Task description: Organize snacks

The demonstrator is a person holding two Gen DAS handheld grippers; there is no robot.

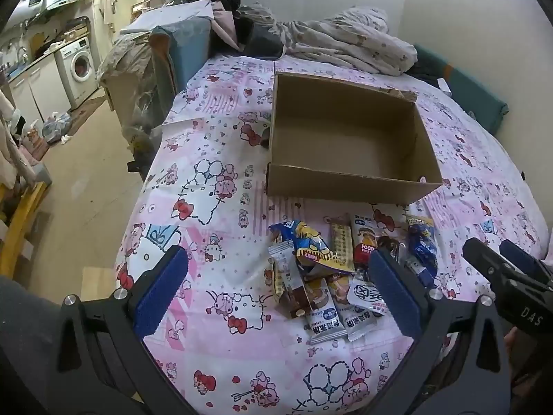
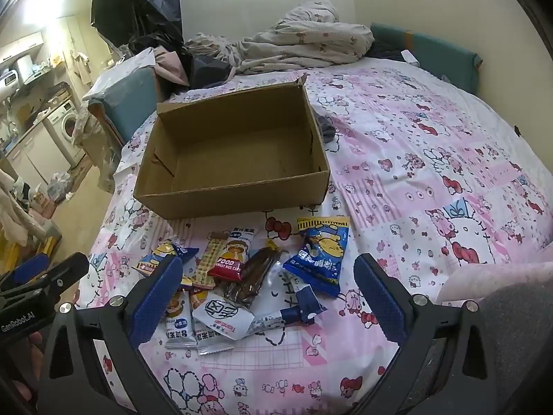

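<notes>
Your left gripper (image 1: 276,294) and right gripper (image 2: 268,294) both hang over the bed (image 2: 432,159), jaws spread wide, nothing held; judged as the very start, no pick made yet. Snack pile (image 2: 242,283) lies loose on the sheet just under both; blue packet (image 2: 319,259) sits at its right edge, apart enough to grab clean. Beyond the pile, cardboard box (image 2: 235,193) stands open and empty, near wall just beside the snacks. Next: drop onto one packet, close, carry it over that wall.

Left claw (image 1: 276,294), right claw (image 2: 268,297): wide apart, angled down.
</notes>
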